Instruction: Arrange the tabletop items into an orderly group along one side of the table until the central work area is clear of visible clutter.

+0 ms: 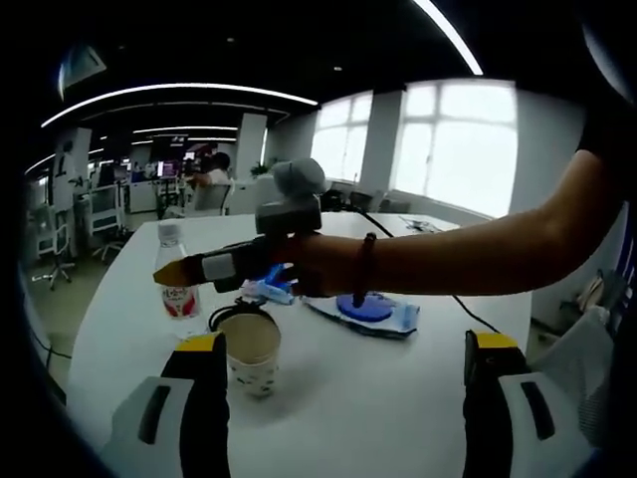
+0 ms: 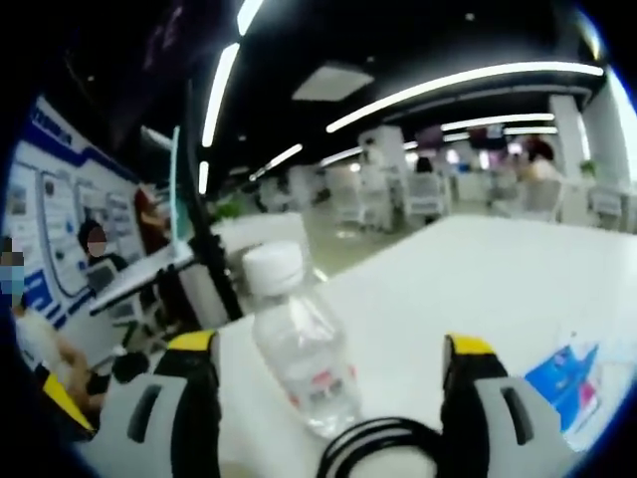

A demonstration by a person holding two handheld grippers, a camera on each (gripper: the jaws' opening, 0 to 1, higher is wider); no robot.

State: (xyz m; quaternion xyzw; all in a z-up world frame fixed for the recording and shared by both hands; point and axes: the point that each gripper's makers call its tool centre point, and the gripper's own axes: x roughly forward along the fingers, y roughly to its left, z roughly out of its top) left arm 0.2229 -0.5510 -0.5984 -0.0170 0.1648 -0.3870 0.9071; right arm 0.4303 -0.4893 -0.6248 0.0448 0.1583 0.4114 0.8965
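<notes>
Left tool point(image 1: 343, 383) spread, hovering over white counter point(image 1: 398, 398) near paper cup point(image 1: 250, 351). Right tool point(image 2: 328, 398) spread, jaws flanking clear bottle point(image 2: 299, 344) upright on counter, not pinching. Blue packet point(image 1: 370, 311) beyond cup

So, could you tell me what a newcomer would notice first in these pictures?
In the left gripper view, a person's bare forearm stretches across the white table, holding the right gripper over a paper cup. In the right gripper view, a clear plastic bottle with a white cap stands between the open yellow-tipped jaws, near the table's edge.
</notes>
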